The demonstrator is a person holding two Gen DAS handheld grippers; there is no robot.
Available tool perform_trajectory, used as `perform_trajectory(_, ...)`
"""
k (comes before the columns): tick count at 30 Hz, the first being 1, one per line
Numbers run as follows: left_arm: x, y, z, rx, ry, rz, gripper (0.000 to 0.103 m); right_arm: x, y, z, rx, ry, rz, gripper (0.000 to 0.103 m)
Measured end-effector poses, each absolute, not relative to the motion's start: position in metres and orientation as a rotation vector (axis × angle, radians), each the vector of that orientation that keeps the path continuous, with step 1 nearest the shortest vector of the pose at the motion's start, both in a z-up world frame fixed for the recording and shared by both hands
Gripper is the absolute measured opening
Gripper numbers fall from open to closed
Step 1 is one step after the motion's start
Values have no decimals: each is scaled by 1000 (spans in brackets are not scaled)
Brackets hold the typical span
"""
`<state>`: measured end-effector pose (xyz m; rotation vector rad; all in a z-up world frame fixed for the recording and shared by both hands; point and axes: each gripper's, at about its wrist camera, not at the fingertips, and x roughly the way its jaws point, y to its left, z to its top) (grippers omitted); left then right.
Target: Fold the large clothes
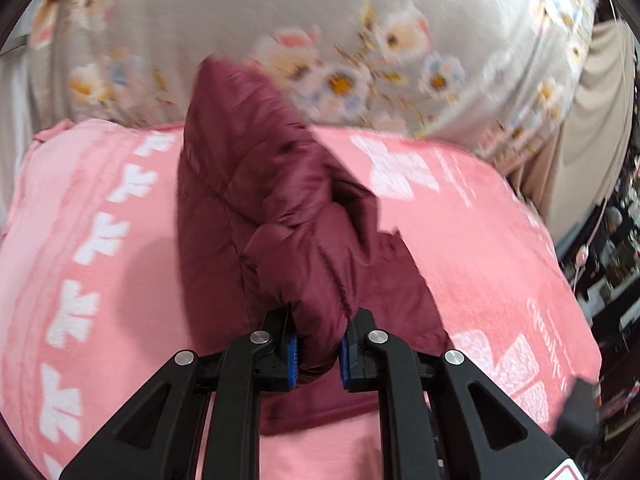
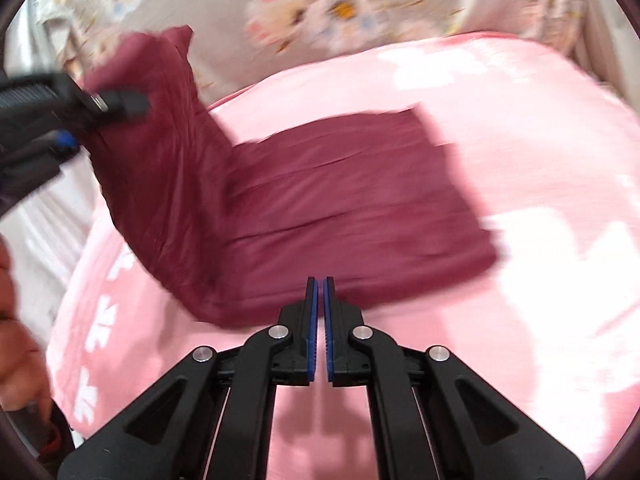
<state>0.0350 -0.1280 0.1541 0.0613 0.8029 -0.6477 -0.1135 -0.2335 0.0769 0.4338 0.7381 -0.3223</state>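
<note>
A maroon quilted jacket (image 2: 340,200) lies on a pink blanket (image 2: 500,320). One end is lifted up at the left. My left gripper (image 1: 318,354) is shut on a bunched fold of the jacket (image 1: 280,208) and holds it raised above the blanket; it also shows in the right wrist view (image 2: 80,120) at the left edge. My right gripper (image 2: 320,292) is shut and empty, its tips just at the jacket's near edge, above the blanket.
A grey floral bedsheet (image 1: 360,40) lies behind the pink blanket (image 1: 100,240). Dark cluttered shelves (image 1: 612,260) stand past the bed's right edge. A person's hand (image 2: 16,320) shows at the left edge of the right wrist view.
</note>
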Motion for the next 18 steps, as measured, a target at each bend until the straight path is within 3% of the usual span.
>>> perform_trajectory(6, 20, -204, 82, 146, 1044, -708, 24, -162, -277, 83, 435, 718, -463, 4)
perform_trajectory(9, 7, -217, 63, 183, 1059, -696, 25, -175, -295, 80, 471, 711, -490, 5)
perform_trajectory(11, -2, -211, 69, 179, 1048, -718, 41, -179, -303, 80, 485, 705, -488, 6)
perform_trajectory(13, -3, -195, 85, 91, 1057, -778, 54, -176, -306, 88, 490, 686, -463, 25)
perform_trajectory(15, -1, -169, 104, 3, 1030, -781, 63, -170, -304, 96, 481, 658, -433, 36)
perform_trajectory(18, 6, -134, 123, -27, 971, -704, 65, -155, -294, 109, 442, 632, -385, 39)
